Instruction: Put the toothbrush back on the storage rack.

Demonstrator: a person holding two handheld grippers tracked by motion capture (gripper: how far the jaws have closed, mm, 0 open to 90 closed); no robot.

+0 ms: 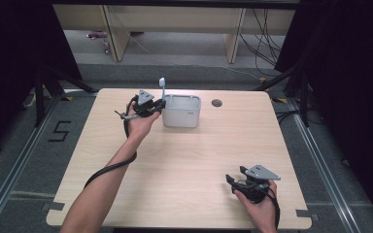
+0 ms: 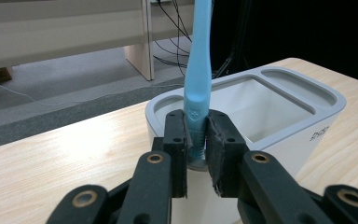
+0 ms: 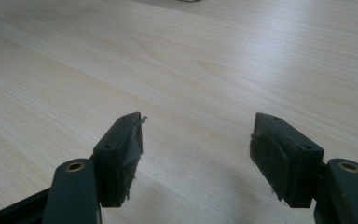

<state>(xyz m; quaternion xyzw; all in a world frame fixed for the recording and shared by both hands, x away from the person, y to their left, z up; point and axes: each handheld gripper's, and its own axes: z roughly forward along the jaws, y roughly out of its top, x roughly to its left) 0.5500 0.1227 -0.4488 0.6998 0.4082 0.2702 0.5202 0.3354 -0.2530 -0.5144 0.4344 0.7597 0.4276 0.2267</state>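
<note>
Left gripper (image 2: 196, 135) fingers clamp the blue toothbrush (image 2: 198, 70) handle, long axis upright, head apparently topmost, over the white holder (image 2: 303, 100); right gripper (image 3: 196, 149) fingers apart above bench (image 3: 177, 60).

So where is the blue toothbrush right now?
The blue toothbrush stands upright, clamped in the left tool at the left end of the white holder, at the far side of the table in the high view.

A lab recording bay: black curtains (image 1: 9, 53) flank a bare wooden table (image 1: 184, 160) on grey carpet, floor rails (image 1: 9, 179), loose cables (image 1: 264, 39), taped "5" (image 1: 59, 131).
</note>
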